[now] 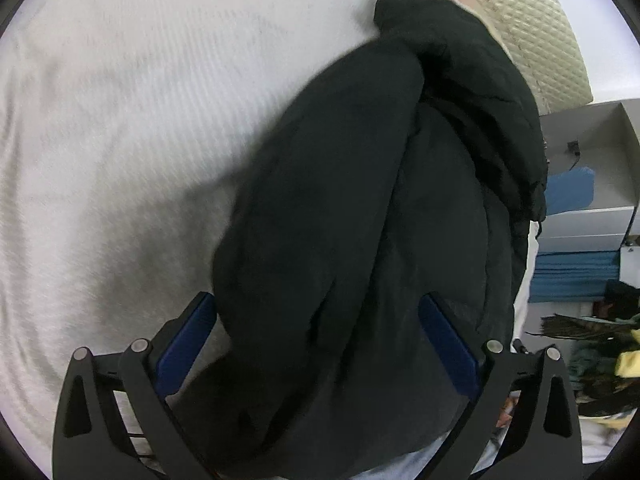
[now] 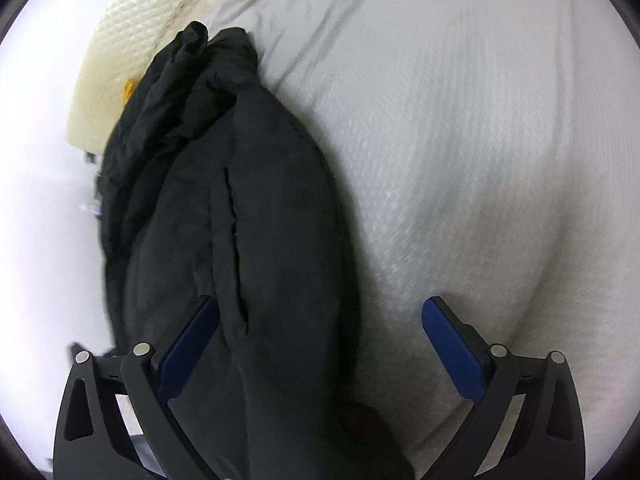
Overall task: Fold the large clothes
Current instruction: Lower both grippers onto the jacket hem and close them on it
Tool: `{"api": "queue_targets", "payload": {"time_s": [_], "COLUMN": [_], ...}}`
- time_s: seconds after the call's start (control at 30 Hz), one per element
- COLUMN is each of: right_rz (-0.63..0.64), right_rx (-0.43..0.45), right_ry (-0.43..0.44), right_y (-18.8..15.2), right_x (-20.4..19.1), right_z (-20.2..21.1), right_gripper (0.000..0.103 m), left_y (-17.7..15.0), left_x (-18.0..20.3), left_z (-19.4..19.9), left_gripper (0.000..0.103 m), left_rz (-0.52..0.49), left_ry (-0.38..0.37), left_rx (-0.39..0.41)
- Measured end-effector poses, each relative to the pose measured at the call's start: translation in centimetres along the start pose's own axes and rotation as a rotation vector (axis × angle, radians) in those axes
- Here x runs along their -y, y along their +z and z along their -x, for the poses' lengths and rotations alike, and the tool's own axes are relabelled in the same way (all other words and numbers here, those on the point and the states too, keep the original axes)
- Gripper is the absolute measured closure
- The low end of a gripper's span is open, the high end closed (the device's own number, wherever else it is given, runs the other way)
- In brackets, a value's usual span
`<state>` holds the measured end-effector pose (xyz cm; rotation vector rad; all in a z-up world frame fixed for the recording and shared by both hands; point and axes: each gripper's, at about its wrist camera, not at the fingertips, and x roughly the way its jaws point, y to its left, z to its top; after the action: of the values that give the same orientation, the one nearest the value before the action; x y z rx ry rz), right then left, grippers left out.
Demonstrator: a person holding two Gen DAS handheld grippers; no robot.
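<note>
I see the bulky black padded jacket [image 1: 360, 216] bunched lengthwise on the white ribbed bedsheet [image 1: 120, 120] near the bed's edge, with both my left gripper [image 1: 318, 312] and right gripper [image 2: 320, 320] spread wide over it, gripping nothing.

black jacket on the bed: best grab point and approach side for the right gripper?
Judging from the right wrist view, take the black jacket at its long bed-side edge, coming from the white bedsheet side. That edge lies exposed on flat sheet. The right gripper is open and already straddles it; the far end is bunched.
</note>
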<state>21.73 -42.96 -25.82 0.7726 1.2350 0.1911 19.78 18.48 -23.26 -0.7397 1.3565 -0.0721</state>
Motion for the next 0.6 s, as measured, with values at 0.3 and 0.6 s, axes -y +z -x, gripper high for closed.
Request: {"api": "queue_targets", "payload": {"time_s": [0.3,0.6], "right_rz": [0.107,0.030], "right_rx": [-0.009,-0.119], "right_ry": [0.182,0.257], "right_y": [-1.0,-0.6], "right_x": [-3.0,-1.4], "right_z": [0.7,-1.8], "right_gripper": [0.032,0.030], "left_y": [-0.6,0.0], "left_x": [1.7,1.5], "left_z": [-2.0,-3.8], "left_gripper": [0.014,0.014], "left_rz": [-0.064,-0.061], "left_ry": [-0.063,-0.033], "left_rx": [-0.088,-0.131]}}
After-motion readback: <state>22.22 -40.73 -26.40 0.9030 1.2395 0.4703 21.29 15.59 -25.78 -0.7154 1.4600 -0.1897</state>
